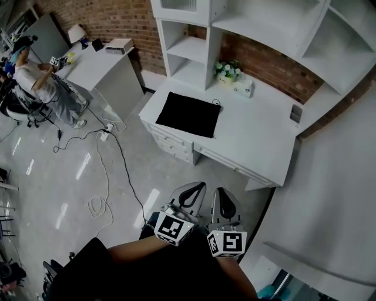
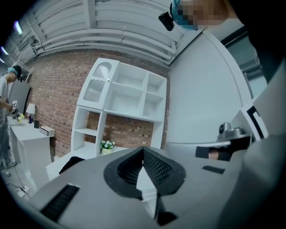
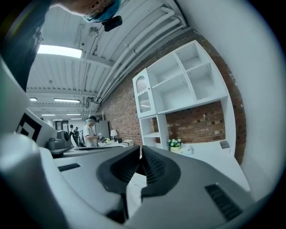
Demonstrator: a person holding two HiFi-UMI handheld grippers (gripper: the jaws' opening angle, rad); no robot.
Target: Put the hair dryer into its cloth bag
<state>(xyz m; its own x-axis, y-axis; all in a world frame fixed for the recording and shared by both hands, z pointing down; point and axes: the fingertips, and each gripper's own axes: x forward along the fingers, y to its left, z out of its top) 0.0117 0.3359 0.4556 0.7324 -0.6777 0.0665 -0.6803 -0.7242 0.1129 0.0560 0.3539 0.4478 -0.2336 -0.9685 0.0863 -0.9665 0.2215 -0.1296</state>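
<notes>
Black cloth bag [image 1: 189, 114], flat, rectangular

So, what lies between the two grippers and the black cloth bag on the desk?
Head view: only floor and the white desk, its drawer front and bare edge, separate the left gripper and right gripper from the black cloth bag.

Inspector: Ahead of you stands a white desk [image 1: 252, 135] under a shelf unit [image 1: 194, 50], against a brick wall [image 1: 117, 17].

Operator: What is on it?

Inspector: At the back you have a flower pot [image 1: 227, 70], with a white box [image 1: 244, 88] just beside it. A dark flat device [image 1: 296, 113] lies near the right end. To your left is a table [image 1: 103, 67] with a lamp [image 1: 76, 33] and a person [image 1: 41, 82] at it. Cables [image 1: 100, 206] lie across the floor [image 1: 53, 176].
</notes>
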